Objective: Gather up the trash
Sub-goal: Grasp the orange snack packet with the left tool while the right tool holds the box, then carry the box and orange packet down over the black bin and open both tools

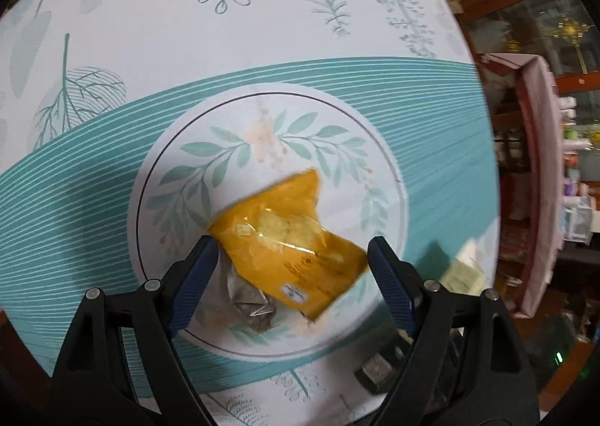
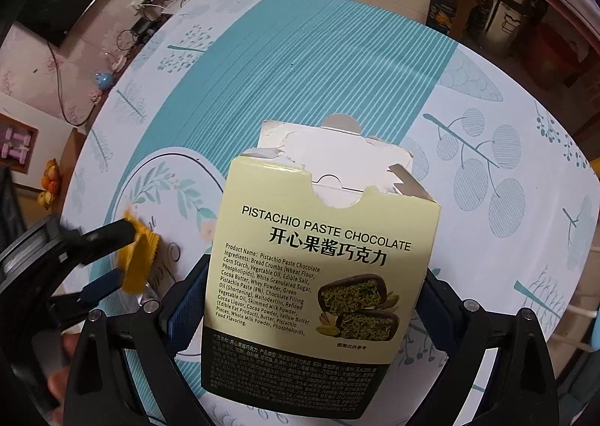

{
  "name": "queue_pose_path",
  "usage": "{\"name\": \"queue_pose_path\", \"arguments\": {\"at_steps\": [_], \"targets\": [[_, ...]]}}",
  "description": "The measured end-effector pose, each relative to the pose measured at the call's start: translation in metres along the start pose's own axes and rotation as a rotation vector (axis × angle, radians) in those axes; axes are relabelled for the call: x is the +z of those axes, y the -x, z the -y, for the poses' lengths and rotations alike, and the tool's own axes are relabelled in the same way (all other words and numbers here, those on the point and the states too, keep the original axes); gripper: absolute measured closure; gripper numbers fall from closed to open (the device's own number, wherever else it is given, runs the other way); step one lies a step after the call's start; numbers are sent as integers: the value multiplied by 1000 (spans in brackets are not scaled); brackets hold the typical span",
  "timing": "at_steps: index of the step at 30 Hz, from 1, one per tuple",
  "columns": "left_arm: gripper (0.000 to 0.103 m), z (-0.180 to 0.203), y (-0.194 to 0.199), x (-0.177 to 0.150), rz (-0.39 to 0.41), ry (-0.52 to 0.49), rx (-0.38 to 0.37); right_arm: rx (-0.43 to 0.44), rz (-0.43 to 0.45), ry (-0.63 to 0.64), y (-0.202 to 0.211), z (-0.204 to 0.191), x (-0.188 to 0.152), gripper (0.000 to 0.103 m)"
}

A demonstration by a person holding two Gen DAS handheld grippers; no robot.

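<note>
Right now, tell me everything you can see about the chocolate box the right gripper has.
The pistachio paste chocolate box is pale yellow-green cardboard with a dark lower band. It carries English and Chinese text, an ingredient list and a picture of filled chocolate bars. Its top is torn open, flaps ragged, white inside showing. It stands roughly upright, printed face toward the camera, clamped between the right gripper fingers above the leaf-patterned table.

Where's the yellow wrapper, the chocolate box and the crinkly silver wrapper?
yellow wrapper [image 1: 288, 238]: left wrist view, middle of its clear window.
chocolate box [image 2: 318, 268]: right wrist view, printed front panel.
silver wrapper [image 1: 249, 304]: left wrist view, crumpled middle, beside the yellow one.
</note>
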State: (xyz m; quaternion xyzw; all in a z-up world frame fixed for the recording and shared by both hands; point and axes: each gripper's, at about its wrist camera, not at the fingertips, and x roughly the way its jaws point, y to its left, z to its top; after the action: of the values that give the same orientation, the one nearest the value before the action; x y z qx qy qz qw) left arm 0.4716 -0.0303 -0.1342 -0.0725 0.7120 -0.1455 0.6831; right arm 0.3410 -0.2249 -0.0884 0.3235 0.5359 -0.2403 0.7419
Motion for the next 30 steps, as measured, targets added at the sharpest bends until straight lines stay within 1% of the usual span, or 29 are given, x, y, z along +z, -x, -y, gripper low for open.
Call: {"name": "queue_pose_path", "arguments": {"at_steps": [1,2,3,4,6,8,9,10,11,12,13,14,18,22,26,30], "targets": [[24,0,-4,1,1,2,19,6,-1,1,-2,3,1,6],[28,2,-7,1,4,1,37,13,-2,2,2,6,-2,6],[31,6,-10,0,6,-5,60,17,-3,3,-6,14,-7,6],[34,9,-10,-1,14,-12,75,21,-5,5,-3,17,-10,6],[42,19,-12,-3,26,-45,112,29,-7,7,-1,28,-13,6],[56,27,-13,-6,39,-77,156,37,-9,4,-3,36,-18,6],[59,30,-14,-8,44,-86,167,43,-11,2,0,41,-21,6],[67,33,-14,-11,48,-88,168,45,-12,0,-2,43,-24,6],[72,34,-14,-12,50,-87,165,50,-13,-1,-4,45,-23,6],[74,36,-14,-14,50,-85,162,54,-15,-2,-2,50,-26,6],[80,39,-14,-17,53,-91,159,55,-17,-2,-3,50,-26,6],[83,41,-14,-19,56,-98,163,58,-19,0,-4,52,-26,6],[85,59,-15,-36,67,-142,206,73,-27,20,3,64,-35,7],[85,74,-13,-59,72,-162,218,92,-21,51,15,77,-46,7],[85,91,-7,-94,91,-181,218,126,-17,75,32,93,-58,7],[85,115,-1,-136,101,-190,218,168,-3,107,54,110,-70,7]]}}
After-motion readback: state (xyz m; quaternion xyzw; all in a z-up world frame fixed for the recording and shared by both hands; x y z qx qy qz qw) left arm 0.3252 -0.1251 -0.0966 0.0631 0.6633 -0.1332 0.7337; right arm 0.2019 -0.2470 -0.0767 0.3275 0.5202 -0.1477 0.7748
